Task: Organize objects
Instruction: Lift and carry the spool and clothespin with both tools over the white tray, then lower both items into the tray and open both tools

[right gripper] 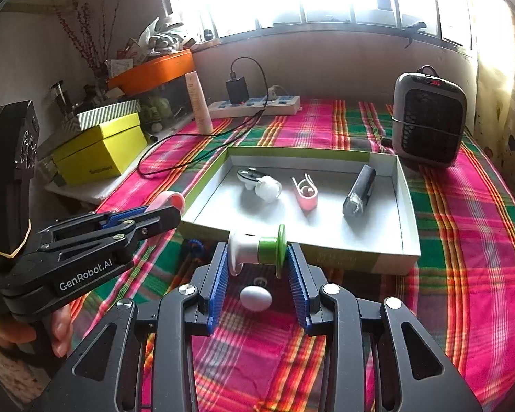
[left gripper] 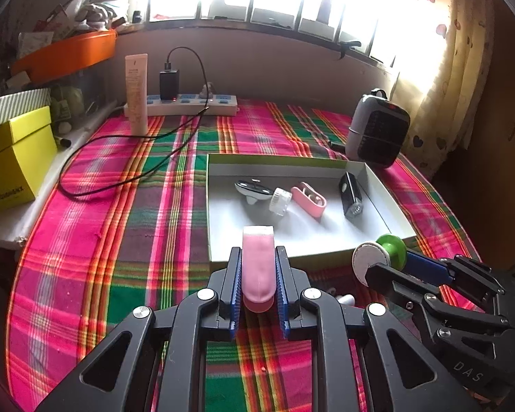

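My left gripper (left gripper: 257, 257) is shut on a pink tube-like piece (left gripper: 257, 267), held just short of the near wall of a shallow white box (left gripper: 292, 257). My right gripper (right gripper: 257, 254) is shut on a white and green spool (right gripper: 257, 247), also at the box's near edge (right gripper: 343, 254). In the box lie a grey clip (left gripper: 252, 189), a clear cap (left gripper: 279, 201), a pink clip (left gripper: 309, 199) and a black device (left gripper: 350, 195). A white egg-shaped thing (right gripper: 255, 298) lies on the cloth under my right gripper. The spool also shows in the left wrist view (left gripper: 377, 254).
A plaid cloth (left gripper: 137, 223) covers the table. A small heater (right gripper: 429, 120) stands behind the box on the right. A power strip (left gripper: 189, 104) with charger and cable, a white tube (left gripper: 137, 92), and yellow boxes (left gripper: 13, 158) stand at the left and back.
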Tool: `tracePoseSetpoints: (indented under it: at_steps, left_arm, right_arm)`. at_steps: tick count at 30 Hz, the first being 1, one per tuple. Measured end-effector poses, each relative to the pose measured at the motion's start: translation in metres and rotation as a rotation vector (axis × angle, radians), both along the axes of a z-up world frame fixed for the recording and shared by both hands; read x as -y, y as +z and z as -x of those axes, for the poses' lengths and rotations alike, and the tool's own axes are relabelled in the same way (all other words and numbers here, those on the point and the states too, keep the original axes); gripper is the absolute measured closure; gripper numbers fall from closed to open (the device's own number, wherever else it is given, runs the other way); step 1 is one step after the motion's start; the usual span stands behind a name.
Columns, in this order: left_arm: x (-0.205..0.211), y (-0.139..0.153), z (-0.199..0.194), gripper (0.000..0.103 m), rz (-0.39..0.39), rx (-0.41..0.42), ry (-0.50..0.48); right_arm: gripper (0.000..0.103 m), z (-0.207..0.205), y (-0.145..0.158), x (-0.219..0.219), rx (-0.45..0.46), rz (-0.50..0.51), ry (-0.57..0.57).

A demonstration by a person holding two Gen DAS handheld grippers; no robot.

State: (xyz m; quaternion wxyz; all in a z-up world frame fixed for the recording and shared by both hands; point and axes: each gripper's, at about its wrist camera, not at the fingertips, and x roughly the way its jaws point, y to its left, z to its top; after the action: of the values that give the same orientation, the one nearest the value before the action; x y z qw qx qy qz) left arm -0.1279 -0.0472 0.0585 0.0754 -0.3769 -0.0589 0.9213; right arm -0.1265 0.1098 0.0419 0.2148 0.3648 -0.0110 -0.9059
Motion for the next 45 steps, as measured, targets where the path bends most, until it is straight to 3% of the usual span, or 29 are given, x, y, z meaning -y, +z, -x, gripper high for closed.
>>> tracePoseSetpoints:
  at_steps: [17, 32, 45]
  left_arm:
    - [0.004, -0.010, 0.037, 0.087, -0.015, 0.029, -0.005]
    - [-0.003, -0.024, 0.070, 0.087, -0.015, 0.074, -0.026]
    - [-0.011, -0.036, 0.087, 0.087, 0.026, 0.107, -0.033]
  right_arm:
    - [0.068, 0.047, 0.002, -0.015, 0.019, -0.014, -0.069]
    - [0.068, 0.081, -0.023, -0.001, 0.109, -0.058, -0.025]
    - [0.067, 0.095, -0.034, -0.001, 0.134, -0.099, -0.024]
